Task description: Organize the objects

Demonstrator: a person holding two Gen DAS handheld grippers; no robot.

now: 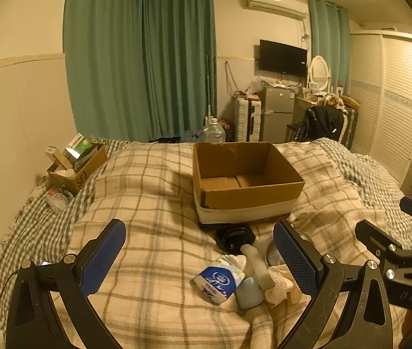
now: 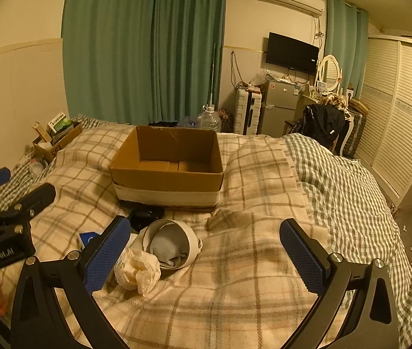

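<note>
At the far left of the left wrist view, a small cardboard carton (image 1: 82,165) stuffed with packets sits on the green gingham sheet (image 1: 31,226). Lower in that frame the left gripper (image 1: 198,254) hangs with its blue pads wide apart and nothing between them, above the plaid blanket (image 1: 147,203). Past centre, the large open cardboard box (image 1: 243,180) rests on the blanket, its inside bare apart from the folded bottom flaps. Just below the box lies a cluster: a black round thing (image 1: 233,237), perhaps a cap or lid, too dark to tell; a blue tissue pack (image 1: 217,282); a pale blue-grey piece (image 1: 249,290); and a cream crumpled cloth (image 1: 277,288).

In the right wrist view, the cloth (image 2: 137,270) sits at lower left, touching a white bowl-shaped object (image 2: 174,242) holding grey fabric. The right gripper (image 2: 206,253) is likewise spread wide, holding nothing. A white louvred wardrobe (image 2: 403,110) fills the right edge.
</note>
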